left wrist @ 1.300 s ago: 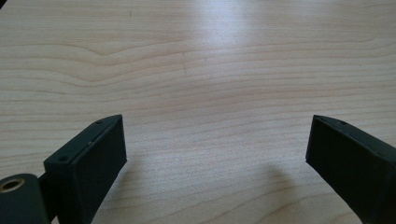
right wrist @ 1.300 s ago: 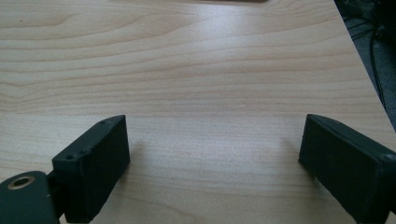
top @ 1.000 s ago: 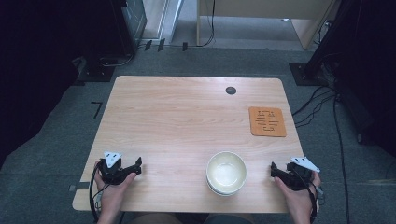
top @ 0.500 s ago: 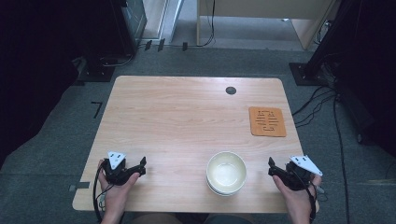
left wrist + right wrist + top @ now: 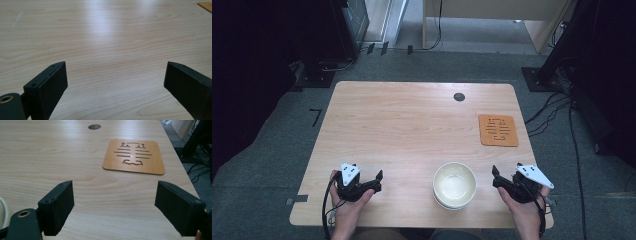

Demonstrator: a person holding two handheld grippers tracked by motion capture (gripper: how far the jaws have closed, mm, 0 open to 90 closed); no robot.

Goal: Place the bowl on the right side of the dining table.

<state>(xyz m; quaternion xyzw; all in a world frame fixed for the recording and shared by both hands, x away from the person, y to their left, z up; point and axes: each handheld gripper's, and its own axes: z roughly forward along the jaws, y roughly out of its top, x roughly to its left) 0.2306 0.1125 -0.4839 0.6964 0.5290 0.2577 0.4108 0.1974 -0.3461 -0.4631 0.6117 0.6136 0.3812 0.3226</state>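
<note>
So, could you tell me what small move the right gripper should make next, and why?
Probably swing the right gripper left toward the cream round bowl. Its jaws stand wide open with nothing between them, and the bowl sits close beside it, while the orange wooden trivet lies farther up the light wooden table.

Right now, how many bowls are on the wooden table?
1: a round white ceramic bowl stands near the front edge of the light wooden table, between the two grippers and closer to the right gripper. It may be a nested stack.
</note>
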